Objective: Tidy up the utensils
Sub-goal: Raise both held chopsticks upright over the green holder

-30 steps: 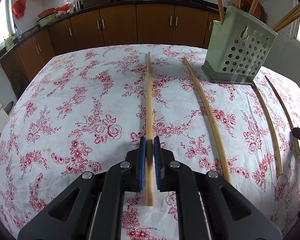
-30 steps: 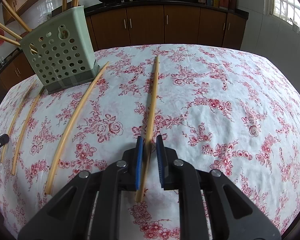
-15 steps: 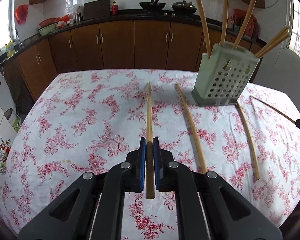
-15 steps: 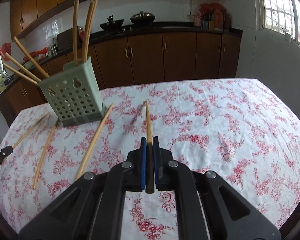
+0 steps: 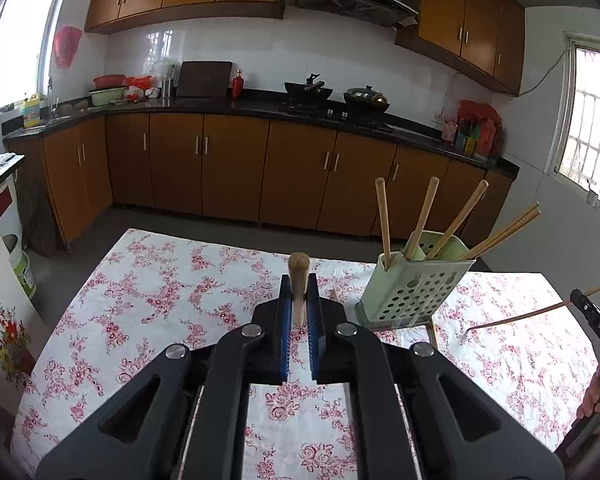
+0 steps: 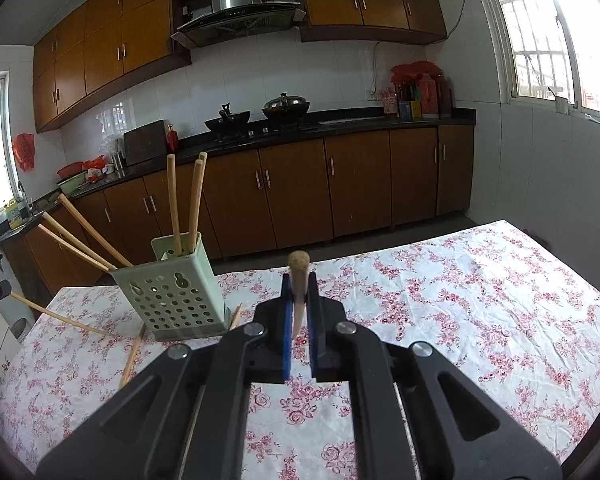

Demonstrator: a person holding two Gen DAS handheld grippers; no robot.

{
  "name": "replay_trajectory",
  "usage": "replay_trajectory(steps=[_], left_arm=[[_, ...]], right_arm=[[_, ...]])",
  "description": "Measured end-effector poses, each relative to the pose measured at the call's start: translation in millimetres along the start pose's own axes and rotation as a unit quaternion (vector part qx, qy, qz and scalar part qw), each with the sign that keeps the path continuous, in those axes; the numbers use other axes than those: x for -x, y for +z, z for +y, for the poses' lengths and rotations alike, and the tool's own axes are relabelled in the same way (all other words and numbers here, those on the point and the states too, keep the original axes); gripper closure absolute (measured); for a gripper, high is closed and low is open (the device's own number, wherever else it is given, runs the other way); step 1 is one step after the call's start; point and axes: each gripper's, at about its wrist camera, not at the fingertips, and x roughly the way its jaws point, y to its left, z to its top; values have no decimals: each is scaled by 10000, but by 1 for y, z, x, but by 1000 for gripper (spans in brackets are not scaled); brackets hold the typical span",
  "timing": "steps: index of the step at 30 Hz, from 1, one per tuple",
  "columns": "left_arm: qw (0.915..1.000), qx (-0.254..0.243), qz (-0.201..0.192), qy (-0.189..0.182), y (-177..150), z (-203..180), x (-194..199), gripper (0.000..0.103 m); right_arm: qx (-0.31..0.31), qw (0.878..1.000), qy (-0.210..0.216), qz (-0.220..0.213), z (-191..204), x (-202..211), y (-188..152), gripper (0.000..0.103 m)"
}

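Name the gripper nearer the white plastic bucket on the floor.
Left. The white plastic bucket stands left of the left gripper; the right gripper is farther right, past the green perforated holder.

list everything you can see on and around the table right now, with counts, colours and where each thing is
chopsticks in holder: five showing, tan, sticking out of the top
chopstick holder: one, pale green, perforated, on the table
loose chopsticks: at least two, tan, lying beside the holder
tablecloth: one, white with red flowers, covering the table
woks: two, dark, on the stove behind
cabinets: brown, along the wall
left gripper: black, blue pads, shut on a tan chopstick
right gripper: black, blue pads, shut on a second chopstick
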Motion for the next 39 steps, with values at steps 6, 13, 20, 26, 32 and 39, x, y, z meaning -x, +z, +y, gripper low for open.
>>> replay_trajectory(steps=[6,13,20,26,32,39], left_arm=[[9999,-54,-95,-34,12,-4,7,96],[9979,-251,-246,-551,30,-24,38,96],[9928,-355,-379,-1083,47,-56,64,96],[9890,-149,-684,-1304,67,-76,67,96],[9900,-27,-869,-1114,83,-92,49,96],[9935,-260,-735,-835,80,-101,22,96]], right_arm=[[58,9999,32,-80,8,0,10,96],[-61,9985,430,-325,12,27,47,96],[-261,9931,1053,-444,17,56,76,96],[-306,9877,1397,-631,25,71,89,96],[-236,9855,1464,-824,42,66,103,96],[-10,9889,1338,-647,67,28,107,96]])
